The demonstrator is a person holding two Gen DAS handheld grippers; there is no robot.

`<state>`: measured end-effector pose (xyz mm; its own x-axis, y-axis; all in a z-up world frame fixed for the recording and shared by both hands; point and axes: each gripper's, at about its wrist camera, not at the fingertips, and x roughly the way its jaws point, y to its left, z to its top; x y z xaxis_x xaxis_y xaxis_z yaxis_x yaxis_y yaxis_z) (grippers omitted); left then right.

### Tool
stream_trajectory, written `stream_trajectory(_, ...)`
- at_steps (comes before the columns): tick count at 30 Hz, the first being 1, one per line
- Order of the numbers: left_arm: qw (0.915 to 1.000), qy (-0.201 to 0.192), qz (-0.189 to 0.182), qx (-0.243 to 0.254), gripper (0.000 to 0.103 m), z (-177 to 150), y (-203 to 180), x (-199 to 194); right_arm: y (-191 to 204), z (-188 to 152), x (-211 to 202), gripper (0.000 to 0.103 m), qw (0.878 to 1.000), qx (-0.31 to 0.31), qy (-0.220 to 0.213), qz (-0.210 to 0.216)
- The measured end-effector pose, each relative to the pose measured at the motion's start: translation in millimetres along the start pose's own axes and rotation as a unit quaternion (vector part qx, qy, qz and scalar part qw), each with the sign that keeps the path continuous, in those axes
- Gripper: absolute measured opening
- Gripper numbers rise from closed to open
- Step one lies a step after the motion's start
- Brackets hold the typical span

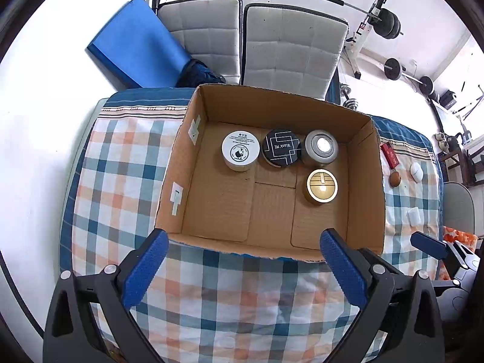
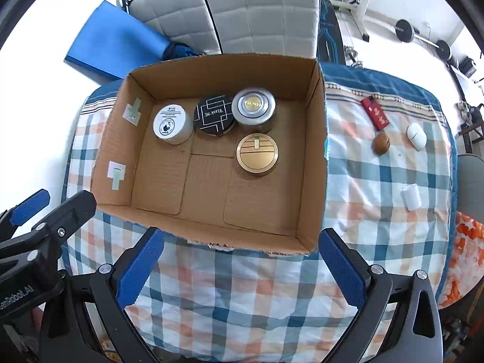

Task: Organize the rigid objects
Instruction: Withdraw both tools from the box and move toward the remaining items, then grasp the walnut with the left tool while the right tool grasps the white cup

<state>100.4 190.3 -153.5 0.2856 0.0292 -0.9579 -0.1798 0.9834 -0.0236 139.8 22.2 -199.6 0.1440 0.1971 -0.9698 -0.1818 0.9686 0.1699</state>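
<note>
1. From the left wrist view, the left claw [image 1: 244, 260] is spread wide with nothing between its blue pads; it hangs above the near edge of the cardboard box [image 1: 366, 181].
2. Inside the box, three round tins stand in a row by the far wall: a white tin [image 1: 240, 150] at the left, a black tin [image 1: 282, 147] in the middle, a grey tin [image 1: 321, 146] at the right. A gold tin [image 1: 322, 185] stands just in front of the grey one.
3. To the right of the box, on the checked cloth [image 1: 211, 287] of the desk, lie a red packet [image 1: 390, 155], a brown round thing [image 1: 395, 178] and a white oval thing [image 1: 416, 171].
4. From the right wrist view, the right claw [image 2: 241, 260] is also spread fully and empty, over the near wall of the box [image 2: 314, 151].
5. The same four tins are seen: white [image 2: 169, 121], black [image 2: 213, 114], grey [image 2: 253, 106], gold [image 2: 257, 152].
6. The left claw shows at the left edge, beside the box.
</note>
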Motion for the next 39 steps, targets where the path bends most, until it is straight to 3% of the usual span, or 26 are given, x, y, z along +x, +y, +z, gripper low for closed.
stream_trajectory(7, 0.9999, -0.009, -0.006, 0.002, 0.103, -2, -27, -12, -24, -10, -20, 0.103, 1.000, 0.006, -0.007, 0.024)
stream_trajectory(15, 0.9975, -0.023, -0.041, 0.052, 0.103, 18, -123, -13, -127, -7, -36, 0.103, 0.997, 0.071, -0.016, 0.000)
stream_trajectory(21, 0.9932, -0.001, -0.061, 0.099, 0.103, 35, -218, 27, -232, 4, -20, 0.103, 0.990, 0.134, -0.005, -0.049)
stream_trajectory(27, 0.9891, 0.038, -0.037, 0.137, 0.103, 47, -291, 94, -308, 20, 31, 0.102, 0.986, 0.153, 0.031, -0.062)
stream_trajectory(36, 0.9841, 0.090, -0.016, 0.152, 0.102, 46, -322, 174, -343, 23, 125, 0.074, 0.983, 0.143, 0.107, -0.034)
stream_trajectory(39, 0.9837, 0.101, -0.013, 0.148, 0.102, 48, -322, 190, -347, 22, 145, 0.054, 0.982, 0.143, 0.125, -0.017)
